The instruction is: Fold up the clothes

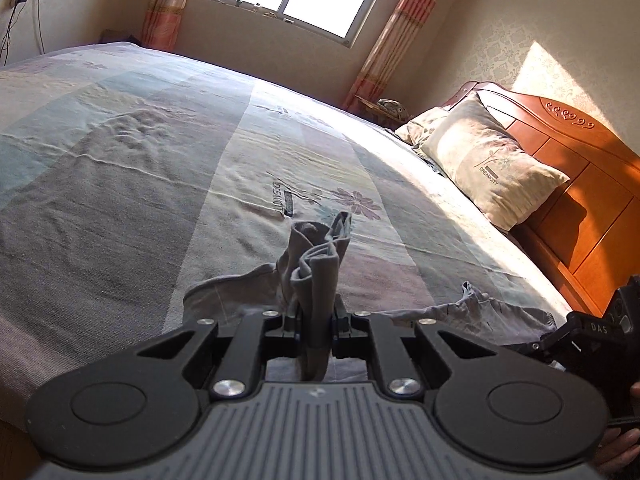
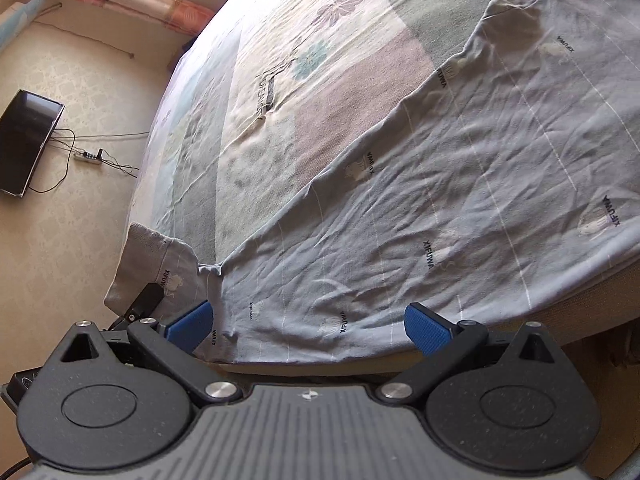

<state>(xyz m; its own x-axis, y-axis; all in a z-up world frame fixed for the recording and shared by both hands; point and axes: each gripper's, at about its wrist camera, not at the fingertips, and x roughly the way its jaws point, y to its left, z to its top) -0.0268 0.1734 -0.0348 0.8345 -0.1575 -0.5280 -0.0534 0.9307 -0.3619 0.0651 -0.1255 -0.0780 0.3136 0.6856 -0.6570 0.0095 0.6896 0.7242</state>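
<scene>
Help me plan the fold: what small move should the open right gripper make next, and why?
Probably close the right gripper on the near edge of the grey-blue printed cotton garment. Its blue pads stand apart over that edge, while the left gripper already pinches a bunched part of the cloth.

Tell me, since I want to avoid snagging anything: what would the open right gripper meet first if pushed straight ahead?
Probably the grey printed garment spread on the bed; the right gripper hangs open over its near edge. Depth is unclear.

I count one grey garment (image 2: 440, 200), one bed (image 1: 120, 160), two pillows (image 1: 492, 168), two grippers, one monitor (image 2: 28, 148).
</scene>
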